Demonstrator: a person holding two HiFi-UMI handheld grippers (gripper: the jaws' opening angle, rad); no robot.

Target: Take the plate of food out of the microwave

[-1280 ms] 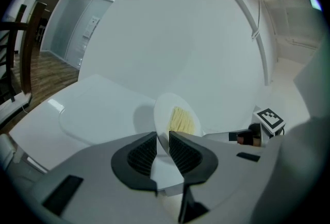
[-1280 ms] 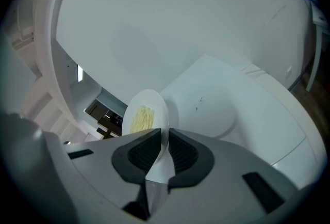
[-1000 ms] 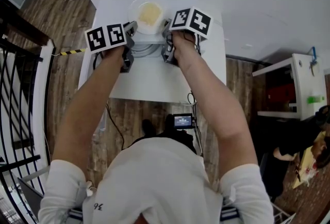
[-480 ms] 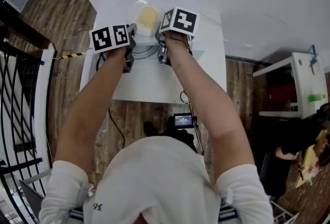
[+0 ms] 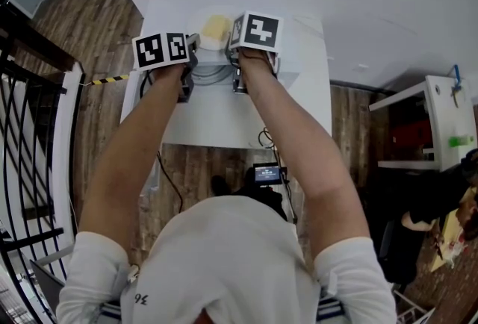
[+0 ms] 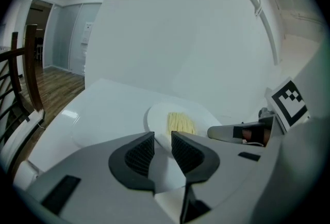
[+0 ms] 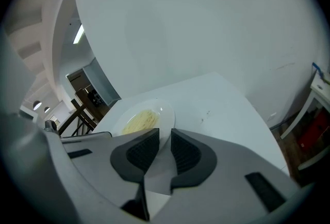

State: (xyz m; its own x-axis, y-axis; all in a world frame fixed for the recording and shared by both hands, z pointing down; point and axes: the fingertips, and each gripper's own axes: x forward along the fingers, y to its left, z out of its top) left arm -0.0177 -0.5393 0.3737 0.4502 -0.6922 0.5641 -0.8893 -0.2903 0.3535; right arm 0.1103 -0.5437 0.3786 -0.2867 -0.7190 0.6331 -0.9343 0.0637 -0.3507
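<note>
White table (image 5: 224,117) at upper centre bears the plate (image 6: 156,116) of noodles (image 6: 180,124), apparently released, as left gripper (image 6: 162,146) and right gripper (image 7: 165,146) have just been opening, jaws narrowly apart, gripping nothing.

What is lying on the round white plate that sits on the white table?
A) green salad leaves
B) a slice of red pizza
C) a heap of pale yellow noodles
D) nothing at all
C: a heap of pale yellow noodles lies in the middle of the round white plate on the white table.

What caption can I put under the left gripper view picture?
A white plate of yellow noodles sits on a white table by a white wall.
</note>
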